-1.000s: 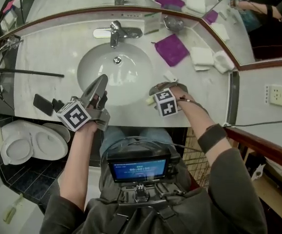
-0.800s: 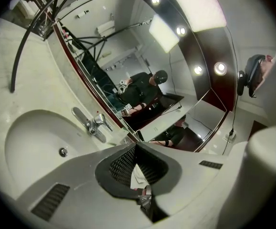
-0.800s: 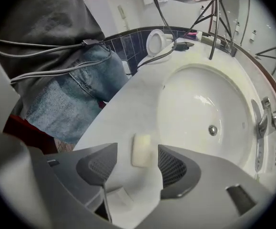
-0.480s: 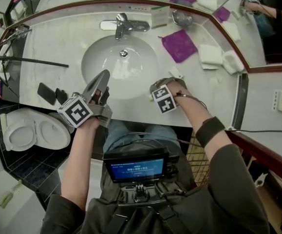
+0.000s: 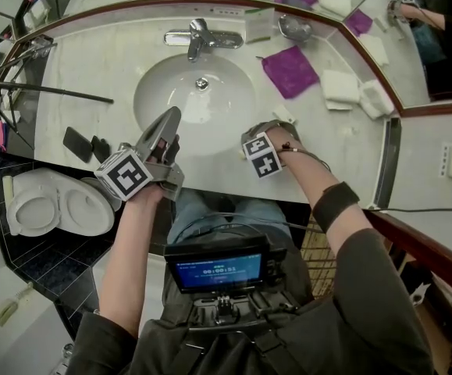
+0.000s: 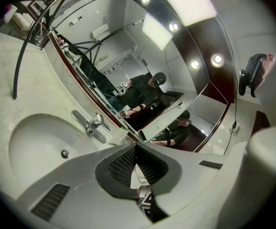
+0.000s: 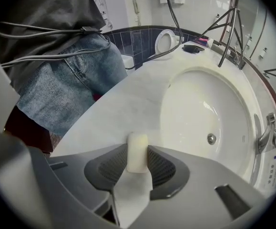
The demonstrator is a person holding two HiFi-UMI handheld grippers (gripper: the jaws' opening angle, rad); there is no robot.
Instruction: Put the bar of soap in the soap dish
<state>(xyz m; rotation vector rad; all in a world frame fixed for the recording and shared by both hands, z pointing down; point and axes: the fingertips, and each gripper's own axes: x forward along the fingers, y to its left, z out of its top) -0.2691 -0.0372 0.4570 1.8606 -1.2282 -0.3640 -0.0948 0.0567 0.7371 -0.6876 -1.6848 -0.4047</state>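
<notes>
A pale bar of soap (image 7: 138,152) stands on edge on the marble counter (image 7: 104,113) by the front rim of the basin (image 7: 209,113). My right gripper (image 7: 138,162) points steeply down over it. Its jaws have just been closing and both pads now press on the soap. In the head view only that gripper's marker cube (image 5: 261,156) and the hand show; the soap is hidden under them. My left gripper (image 5: 169,123) hangs shut and empty over the basin's front left rim. A shiny metal dish (image 5: 294,28) sits at the back of the counter, and two white items (image 5: 340,86) lie at the right.
A chrome faucet (image 5: 202,37) stands behind the basin, with a purple cloth (image 5: 290,70) to its right. Dark flat objects (image 5: 77,144) lie at the counter's left end. A toilet (image 5: 54,209) is below left. A mirror runs along the back wall.
The right hand has sunk a little toward the counter's front edge, and the pale soap seen beside its cube earlier is now covered. The left gripper has hardly moved.
</notes>
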